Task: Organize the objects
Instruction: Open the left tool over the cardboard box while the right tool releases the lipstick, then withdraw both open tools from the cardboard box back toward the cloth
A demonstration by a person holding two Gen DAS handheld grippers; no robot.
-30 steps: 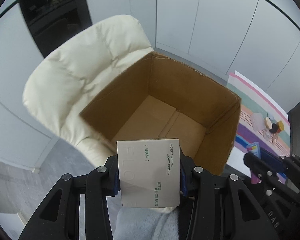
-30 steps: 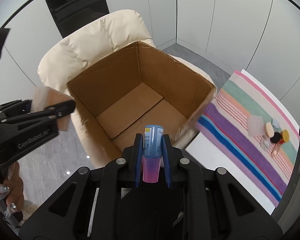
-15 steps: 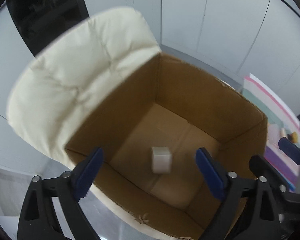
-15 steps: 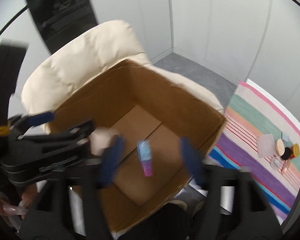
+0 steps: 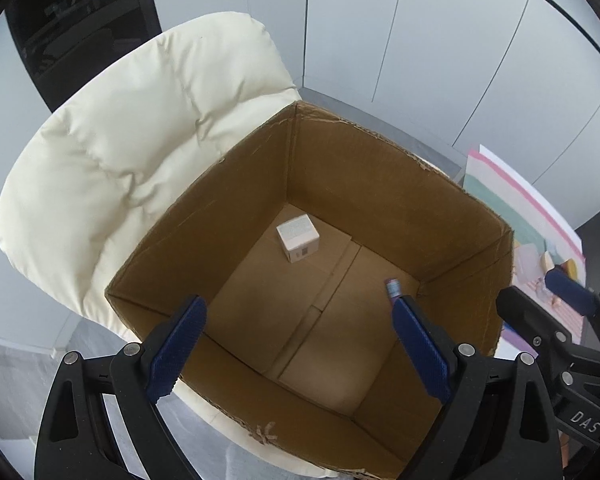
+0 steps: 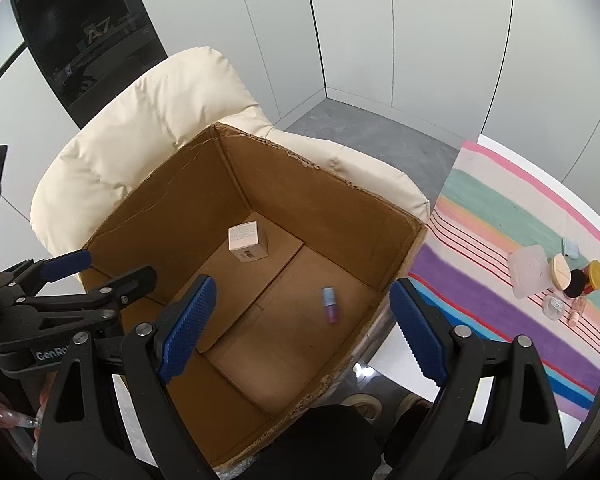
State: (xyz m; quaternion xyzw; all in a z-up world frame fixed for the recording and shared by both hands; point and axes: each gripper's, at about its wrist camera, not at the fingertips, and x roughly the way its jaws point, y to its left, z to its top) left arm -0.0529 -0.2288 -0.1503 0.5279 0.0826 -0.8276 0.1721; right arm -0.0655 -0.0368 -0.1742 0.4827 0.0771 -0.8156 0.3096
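Note:
An open cardboard box [image 5: 380,184] [image 6: 320,196] sits on a cream padded chair. A small white carton [image 5: 298,239] [image 6: 247,241] lies on the box floor near the far corner. A small blue and pink bottle [image 6: 329,305] [image 5: 392,289] lies on the floor at the right side. My left gripper [image 5: 300,344] is open and empty above the box's near edge. My right gripper [image 6: 300,328] is open and empty above the box; it also shows in the left wrist view [image 5: 556,308].
The cream chair [image 5: 140,160] [image 6: 148,128] holds the box. To the right a striped cloth [image 6: 500,240] on a white table carries several small jars and bottles [image 6: 560,280]. A dark glass panel [image 6: 80,32] stands behind the chair.
Both grippers opened over the box. The white carton fell from the left gripper and the blue and pink bottle from the right; both now lie on the box floor.

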